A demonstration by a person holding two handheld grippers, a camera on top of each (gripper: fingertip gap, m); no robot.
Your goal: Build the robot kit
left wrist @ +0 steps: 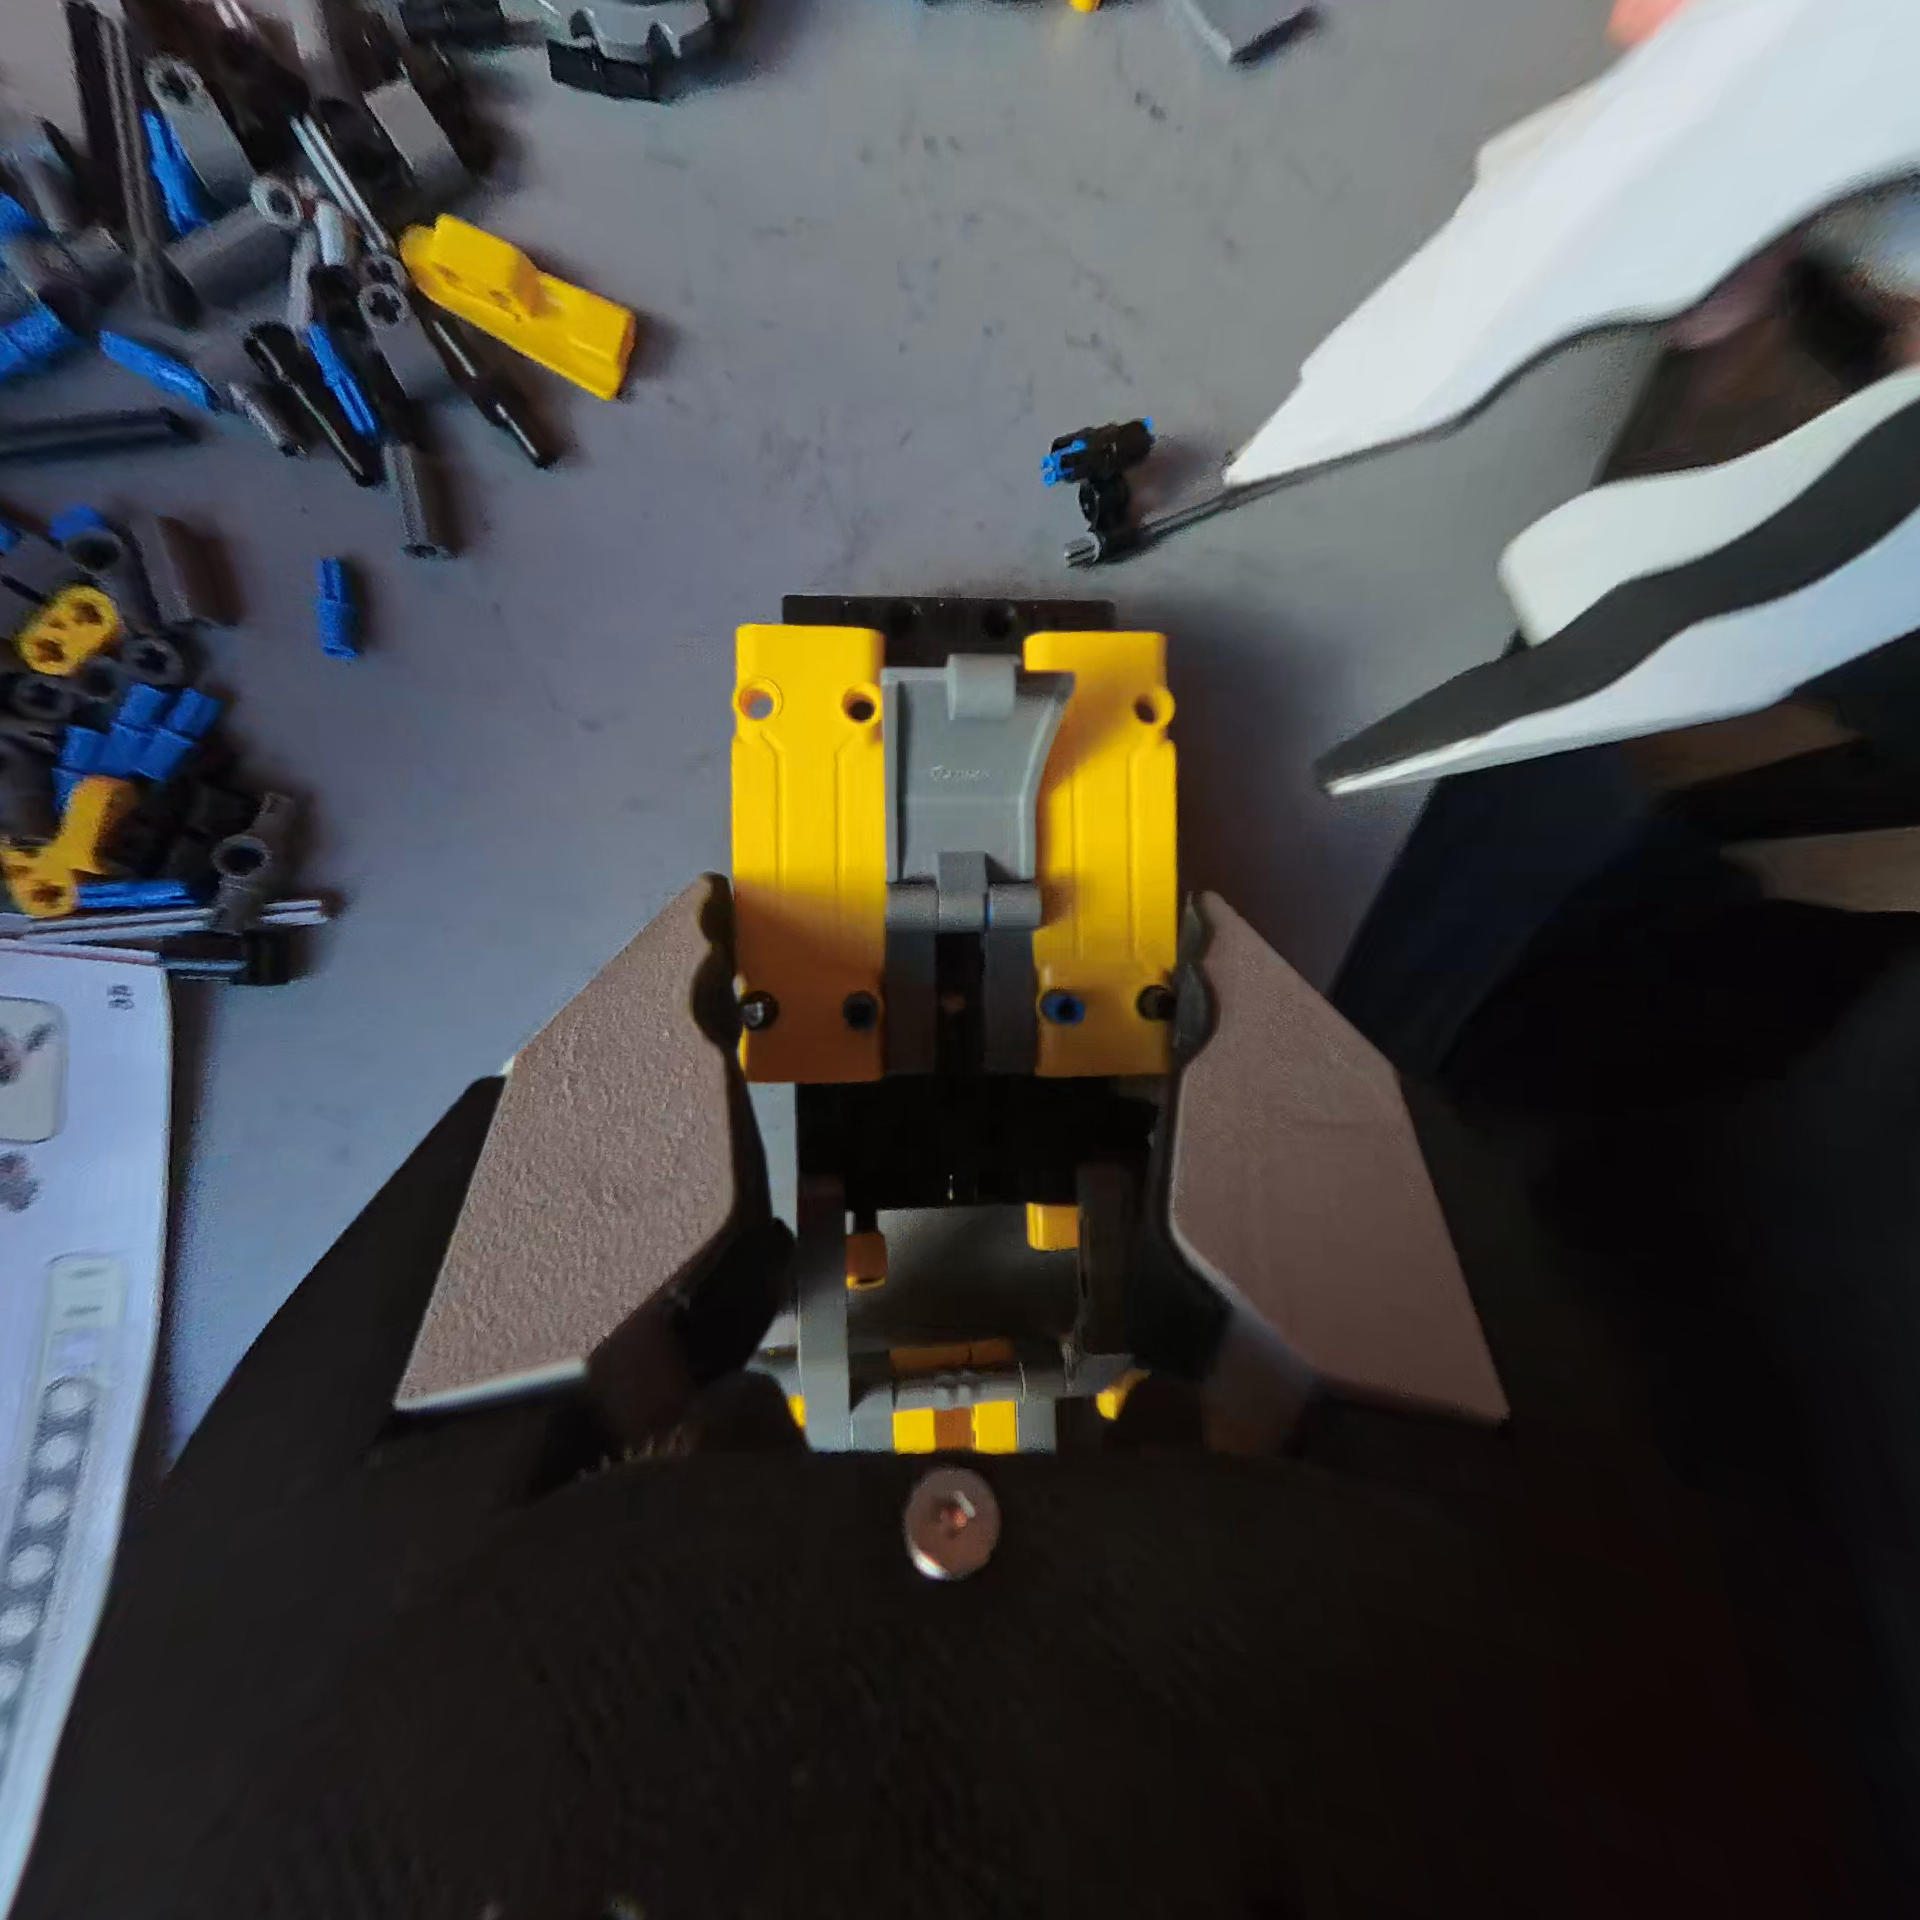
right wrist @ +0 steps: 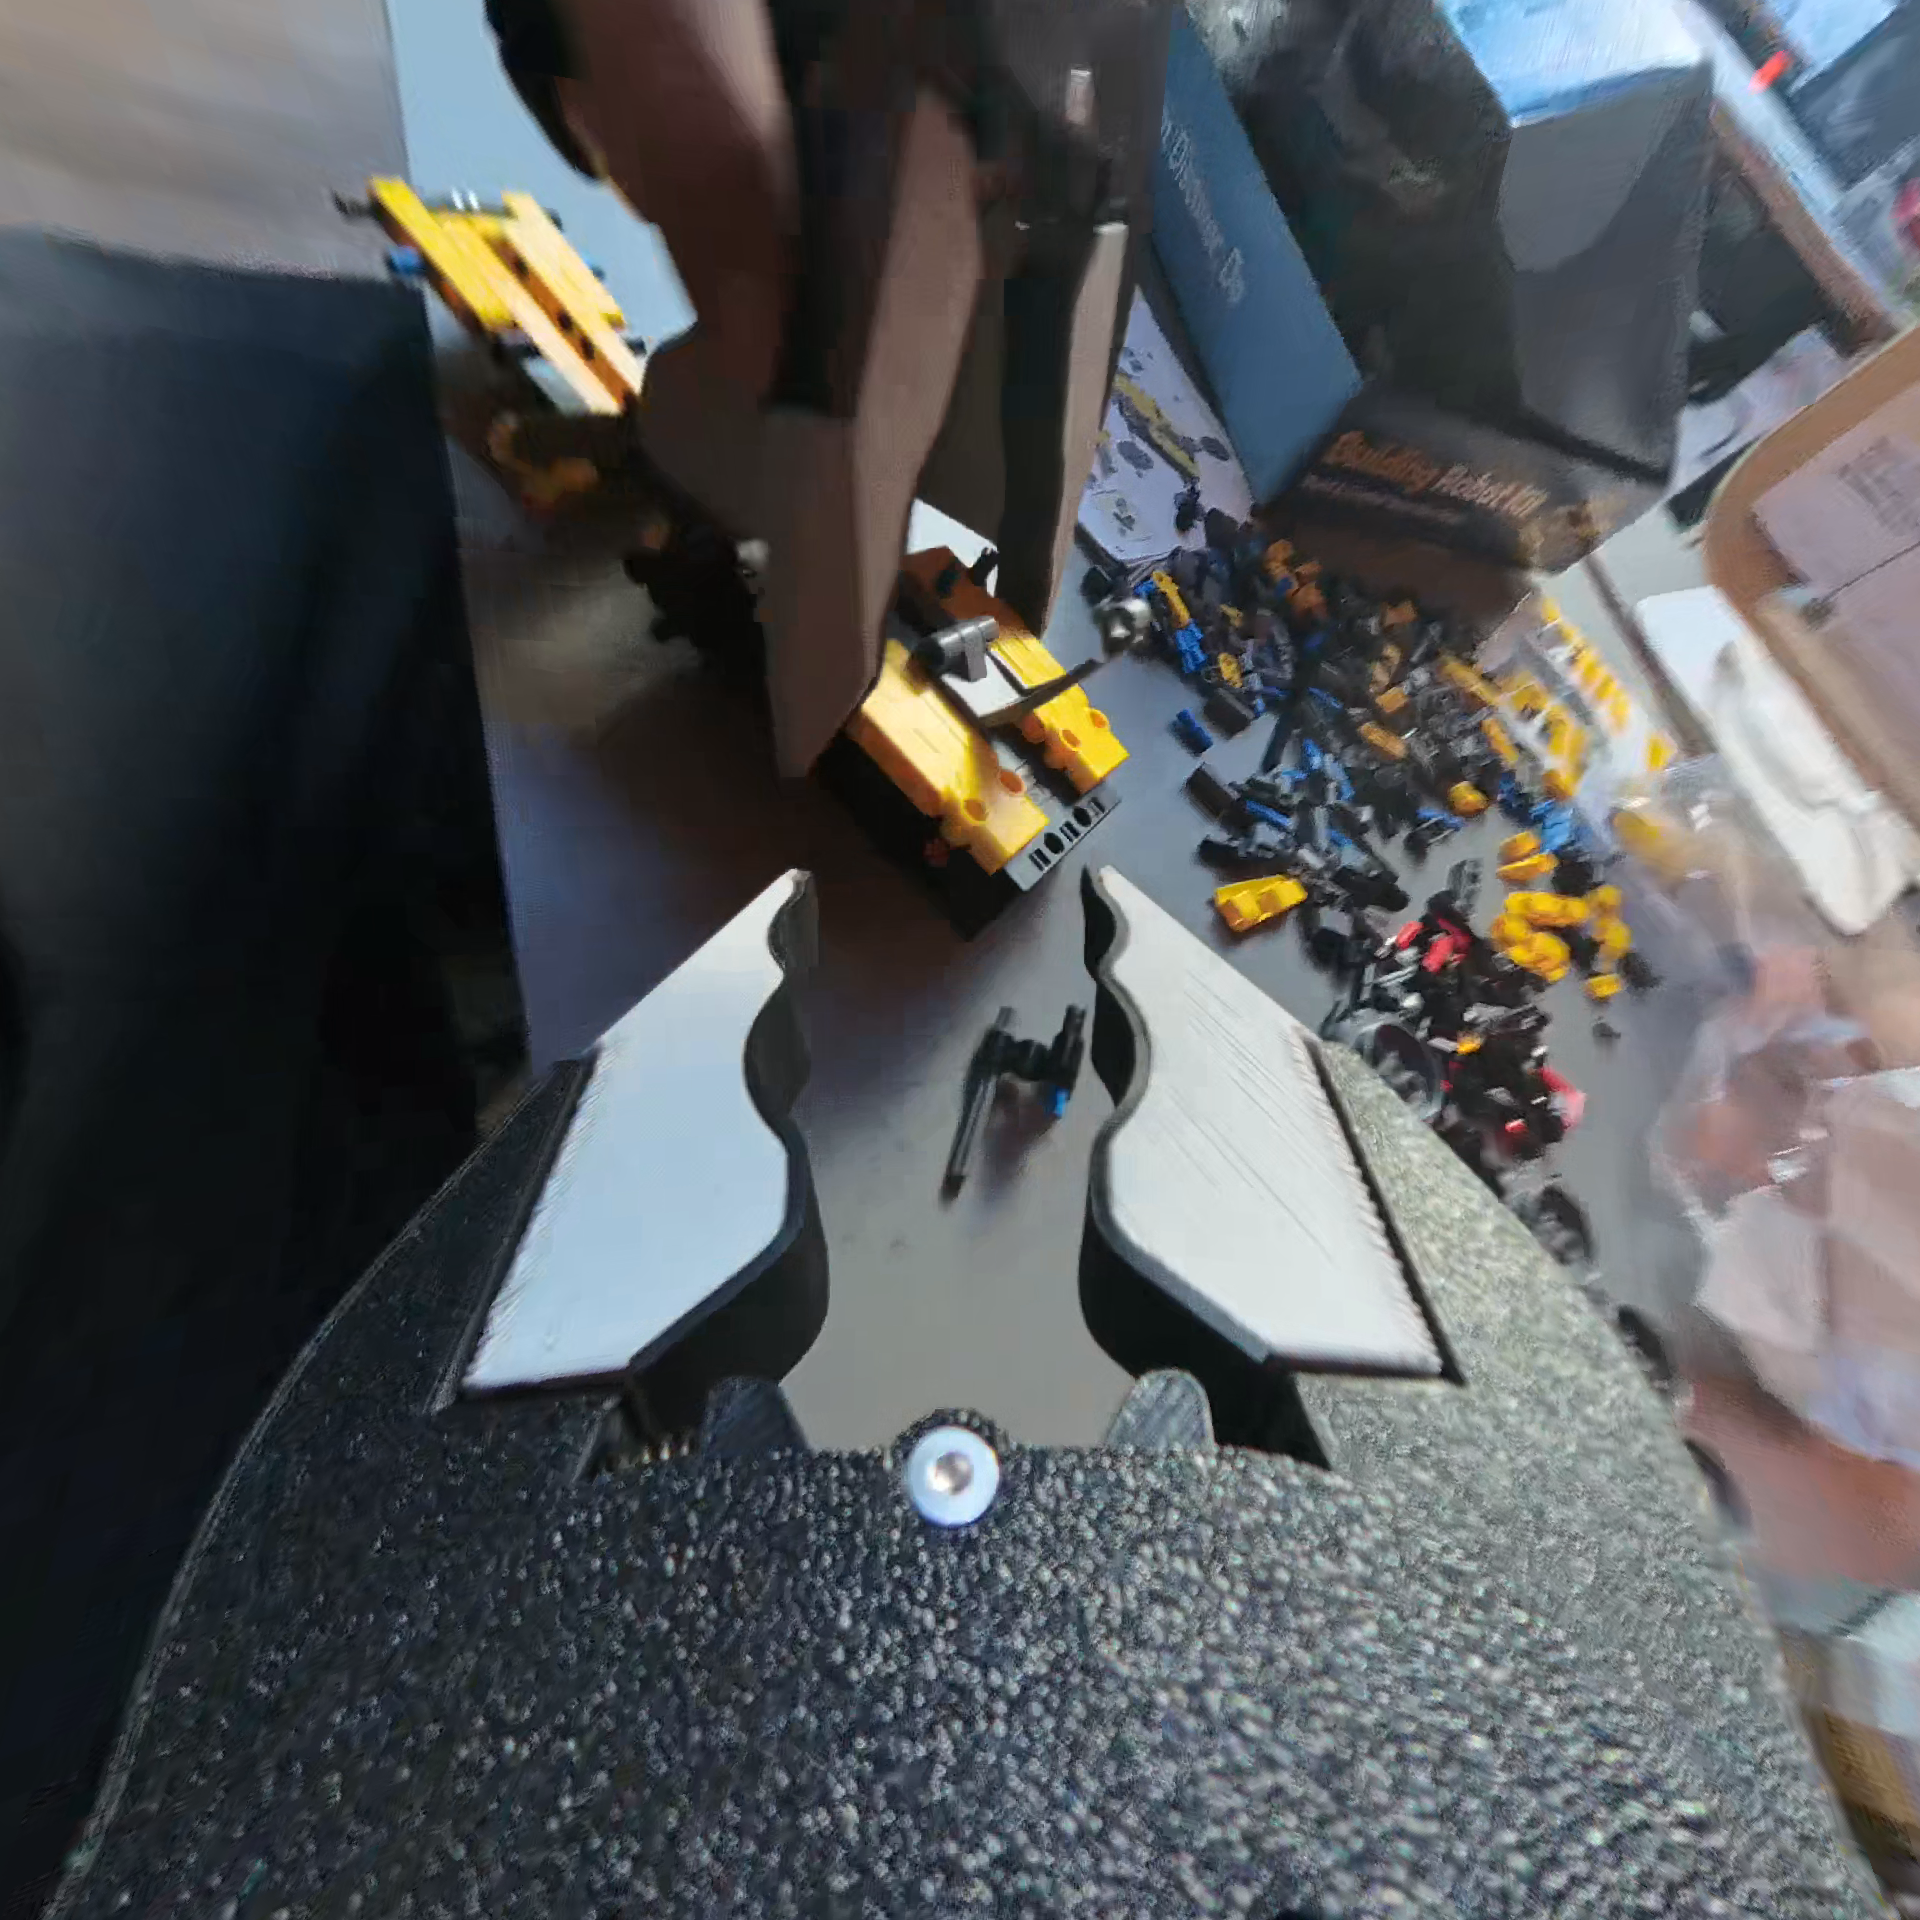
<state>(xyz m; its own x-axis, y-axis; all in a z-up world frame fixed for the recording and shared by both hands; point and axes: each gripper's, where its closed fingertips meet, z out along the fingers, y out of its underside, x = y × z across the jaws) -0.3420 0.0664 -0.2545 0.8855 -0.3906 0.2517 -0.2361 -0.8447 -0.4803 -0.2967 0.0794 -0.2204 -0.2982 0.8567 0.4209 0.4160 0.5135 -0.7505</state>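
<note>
- My left claw is clamped on the yellow-and-black brick model, one finger pressed against each of its sides, the model resting on the grey desk.
- The model carries two yellow side panels with a grey hinged piece between them; its black base pokes out at the far end.
- My right claw stands wide apart and grips nothing; it hangs above the desk with a small black-and-blue pin assembly lying on the surface between its fingers.
- Just beyond the right claw's tips sits the same model, and the left claw's brown fingers come down on it from above.
- A loose yellow panel lies near a pile of black, blue and grey loose parts at the left.
- An instruction sheet lies at the near left edge.
- Farther off are a second yellow assembly and a dark box.
</note>
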